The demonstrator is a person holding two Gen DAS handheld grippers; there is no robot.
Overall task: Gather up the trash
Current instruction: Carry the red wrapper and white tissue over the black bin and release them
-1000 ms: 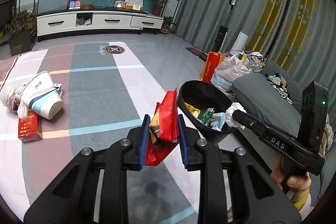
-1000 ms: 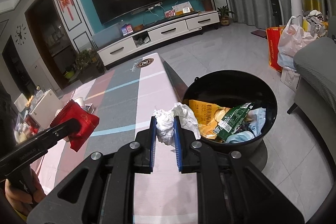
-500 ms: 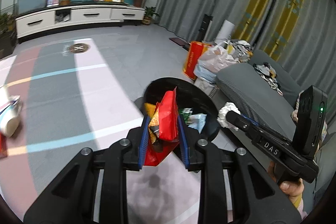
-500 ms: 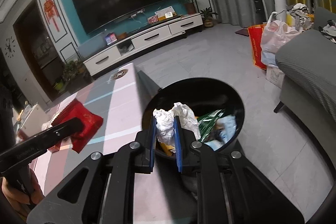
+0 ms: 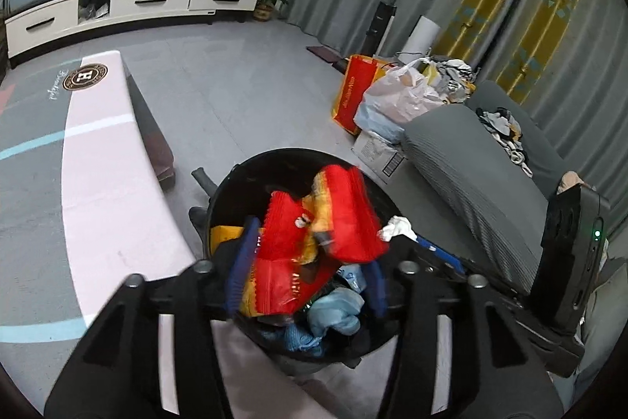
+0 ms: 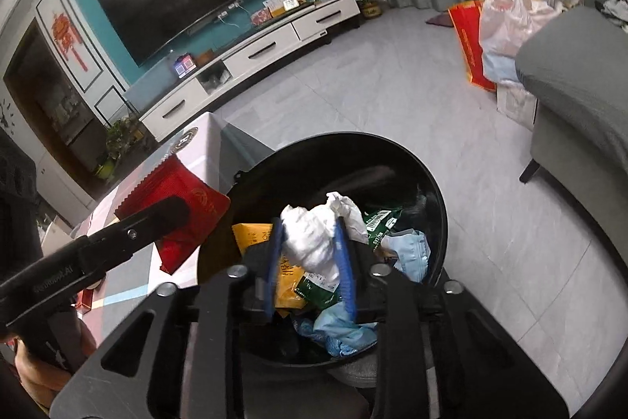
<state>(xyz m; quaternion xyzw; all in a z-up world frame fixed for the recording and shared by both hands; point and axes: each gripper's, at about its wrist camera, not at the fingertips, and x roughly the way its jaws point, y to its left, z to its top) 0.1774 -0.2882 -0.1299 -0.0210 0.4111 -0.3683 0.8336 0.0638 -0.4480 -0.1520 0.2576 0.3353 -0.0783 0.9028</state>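
The black trash bin point(image 6: 428, 183) stands on the floor between the pink-and-grey tabletop point(image 5: 102, 160) and the grey sofa point(image 5: 463, 160), and both tools hang over its open mouth, so the step in hand looks like the drop.

To do it well, I would judge that each load should be centred inside the rim before it is let go. The right-hand view shows the red wrapper partly outside the rim on the tabletop side, so that hand wants to shift inward. Wrappers and tissue are light and drift, so a low release would suit better than a toss.

The left gripper point(image 5: 304, 273) has its 2 blue fingers point(image 5: 240, 269) spread fairly wide, and the red snack wrapper point(image 5: 325, 230) sits loosely between them, blurred. I cannot tell whether it is still pinched or already slipping free.

The right gripper point(image 6: 310, 258) has its fingers parted about the width of the crumpled white tissue point(image 6: 314, 238) and touching both sides of it. Whether they squeeze it or have just let go, I cannot tell.

The bin already holds a yellow packet point(image 6: 251, 234), a green packet point(image 6: 376, 222), a pale blue face mask point(image 6: 408, 250) and some blue cloth-like scraps point(image 6: 337, 332).
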